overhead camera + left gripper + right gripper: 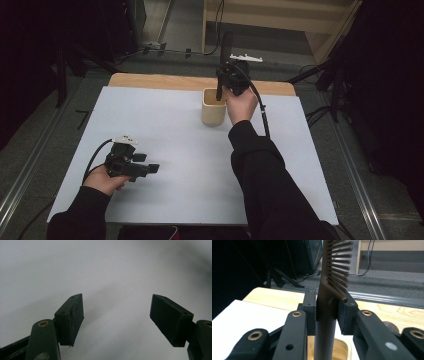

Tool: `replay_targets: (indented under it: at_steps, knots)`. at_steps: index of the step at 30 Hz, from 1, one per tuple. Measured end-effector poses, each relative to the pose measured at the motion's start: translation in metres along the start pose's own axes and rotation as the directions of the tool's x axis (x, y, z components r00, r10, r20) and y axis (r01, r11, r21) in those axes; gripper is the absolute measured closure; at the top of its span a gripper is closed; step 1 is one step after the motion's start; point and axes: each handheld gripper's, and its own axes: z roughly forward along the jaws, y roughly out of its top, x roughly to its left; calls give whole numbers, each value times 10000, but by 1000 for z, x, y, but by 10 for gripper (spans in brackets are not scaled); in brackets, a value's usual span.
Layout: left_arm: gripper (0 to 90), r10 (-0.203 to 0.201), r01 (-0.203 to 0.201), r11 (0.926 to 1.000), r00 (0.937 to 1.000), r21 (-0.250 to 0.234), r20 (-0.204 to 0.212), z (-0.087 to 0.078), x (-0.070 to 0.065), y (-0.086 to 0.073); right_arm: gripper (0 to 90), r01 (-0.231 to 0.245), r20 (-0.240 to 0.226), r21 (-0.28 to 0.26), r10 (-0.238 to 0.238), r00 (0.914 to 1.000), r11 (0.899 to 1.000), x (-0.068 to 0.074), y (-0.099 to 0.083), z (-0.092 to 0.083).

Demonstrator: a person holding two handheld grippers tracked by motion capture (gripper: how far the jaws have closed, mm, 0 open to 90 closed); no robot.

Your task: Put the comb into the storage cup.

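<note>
High view: comb (223,60) upright in cup (213,113)

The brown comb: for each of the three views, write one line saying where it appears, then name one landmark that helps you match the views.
High view: comb upright at top centre, handle in the cup, held by the right gripper.
Left gripper view: white tabletop between open jaws.
Right gripper view: comb centre, clamped; cup below.
Shared landmark: the white tabletop.

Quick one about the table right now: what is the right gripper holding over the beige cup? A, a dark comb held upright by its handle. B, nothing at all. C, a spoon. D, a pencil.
A: in the right gripper view the right gripper clamps the handle of the dark comb, teeth up, with the handle's lower end over the beige cup.
</note>
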Motion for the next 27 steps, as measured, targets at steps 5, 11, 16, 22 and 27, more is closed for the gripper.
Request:
replay_targets:
  at_steps: [5, 11, 16, 22, 27]
  knots:
    - [277, -11, 11, 10000, 10000, 0, 8, 0, 0, 0, 699, 48, -11, 94, -47, 10000, 9999, 0, -4, 3]
    - [276, -52, 52, 10000, 10000, 8, 32, 1, 0, 0, 699, 22, -18, 201, -22, 10000, 9998, -1, -8, 5]
    - [277, 5, -5, 10000, 10000, 51, 17, 1, 0, 0, 699, -112, -35, 251, 113, 9999, 9996, -4, -12, 6]
    - [277, 14, -14, 10000, 10000, 80, 17, 2, 0, 0, 699, -148, -10, 393, 149, 9999, 9991, -6, -19, 9]
    - [277, 9, -9, 9999, 10000, 127, 21, 2, -1, -1, 699, -207, -42, 498, 209, 9998, 9985, -7, -25, 12]
